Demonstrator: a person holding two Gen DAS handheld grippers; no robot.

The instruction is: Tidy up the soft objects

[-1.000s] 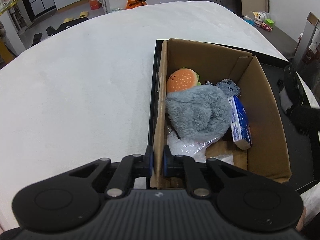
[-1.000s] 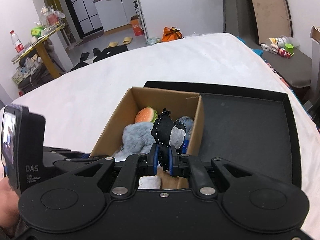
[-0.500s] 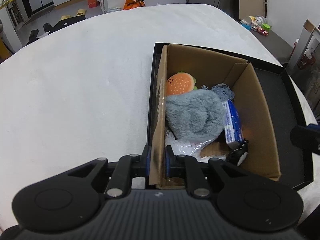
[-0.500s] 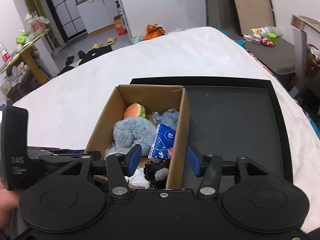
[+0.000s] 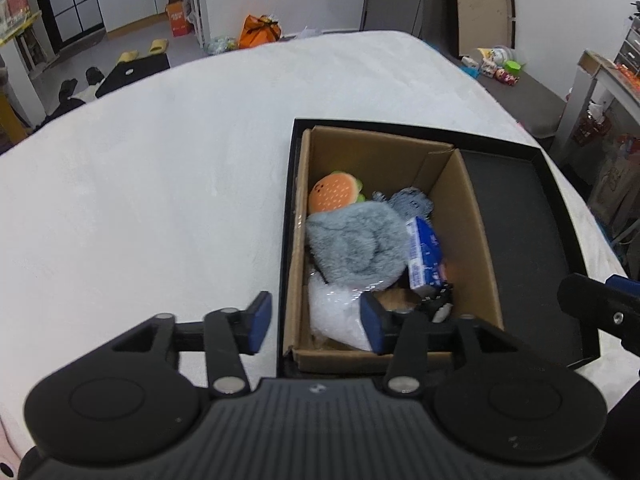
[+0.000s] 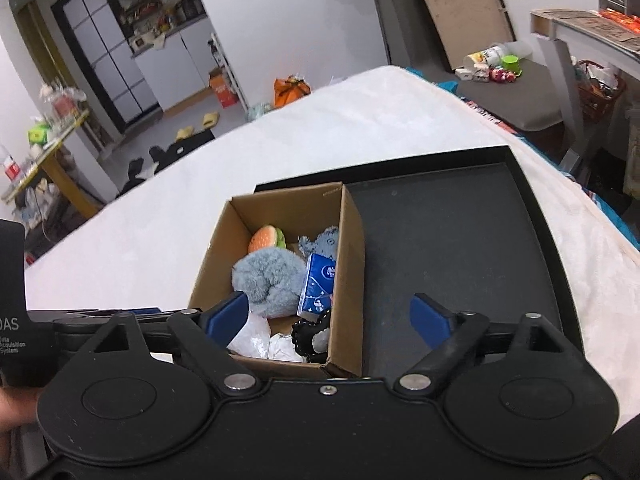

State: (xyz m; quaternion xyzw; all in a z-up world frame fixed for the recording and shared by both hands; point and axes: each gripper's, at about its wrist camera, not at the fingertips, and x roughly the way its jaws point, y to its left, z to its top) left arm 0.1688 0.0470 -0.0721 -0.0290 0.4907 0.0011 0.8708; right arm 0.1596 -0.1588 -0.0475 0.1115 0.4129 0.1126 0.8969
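A cardboard box (image 5: 476, 240) (image 6: 352, 248) stands in the left part of a black tray (image 5: 532, 232) (image 6: 448, 248) on a white bed. In it lie a burger plush (image 5: 334, 192) (image 6: 266, 238), a grey furry plush (image 5: 356, 242) (image 6: 272, 280), a small grey-blue plush (image 5: 412, 202) (image 6: 324, 242), a blue tissue pack (image 5: 426, 258) (image 6: 320, 282), a white plastic bag (image 5: 340, 316) (image 6: 252, 334) and a black-and-white toy (image 5: 440, 306) (image 6: 314, 334). My left gripper (image 5: 314, 322) is open above the box's near left wall. My right gripper (image 6: 328, 314) is open and empty above the box's near right corner.
The white bed (image 5: 160, 184) spreads wide to the left and far side. The tray's right half (image 6: 460, 272) holds nothing. The right gripper's finger (image 5: 596, 308) shows at the right edge of the left wrist view. Room clutter lies beyond the bed.
My right gripper opened and dropped the black-and-white toy into the box, then drew back. My left gripper let go of the box's left wall and opened, lifting away.
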